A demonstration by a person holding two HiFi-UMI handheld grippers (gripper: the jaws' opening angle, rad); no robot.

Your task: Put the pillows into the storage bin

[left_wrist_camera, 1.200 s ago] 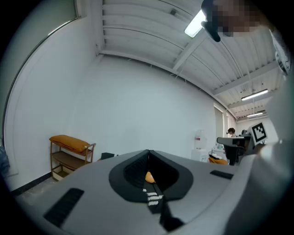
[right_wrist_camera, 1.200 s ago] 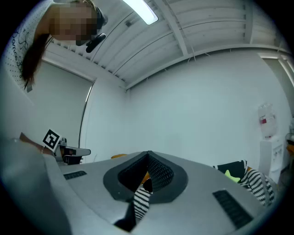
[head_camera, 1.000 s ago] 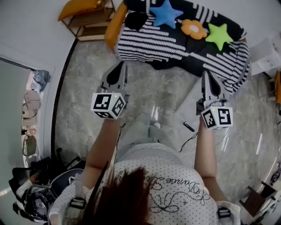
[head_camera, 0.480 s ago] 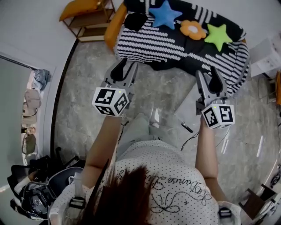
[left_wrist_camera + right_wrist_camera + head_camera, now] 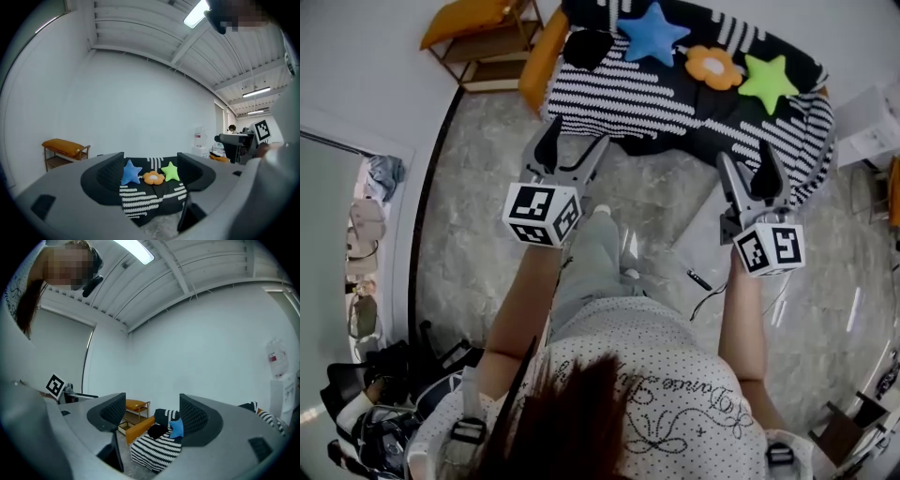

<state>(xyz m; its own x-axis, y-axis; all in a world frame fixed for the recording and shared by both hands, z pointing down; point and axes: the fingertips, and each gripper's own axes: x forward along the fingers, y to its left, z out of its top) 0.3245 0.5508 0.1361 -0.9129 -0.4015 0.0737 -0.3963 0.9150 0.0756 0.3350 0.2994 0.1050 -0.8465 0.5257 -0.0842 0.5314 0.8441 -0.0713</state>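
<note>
Head view, pillows: the blue star pillow (image 5: 652,30), orange flower pillow (image 5: 713,64) and green star pillow (image 5: 768,78) lie in a row on the striped couch (image 5: 619,94), ahead of both tongs.
Head view, tongs: the left gripper (image 5: 578,133) and right gripper (image 5: 748,155) have just been opening. Both sets of jaws are spread wide with nothing between them, short of the pillows.
Head view, bin: I can make out no storage bin.
Left gripper view, aim: all three pillows sit framed between the empty jaws. It is best to bite the blue star pillow by its plump middle, not by a point.
Right gripper view, aim: only the blue star pillow shows, beside the right jaw. Swinging toward the green star pillow would probably keep the tongs from crossing.
</note>
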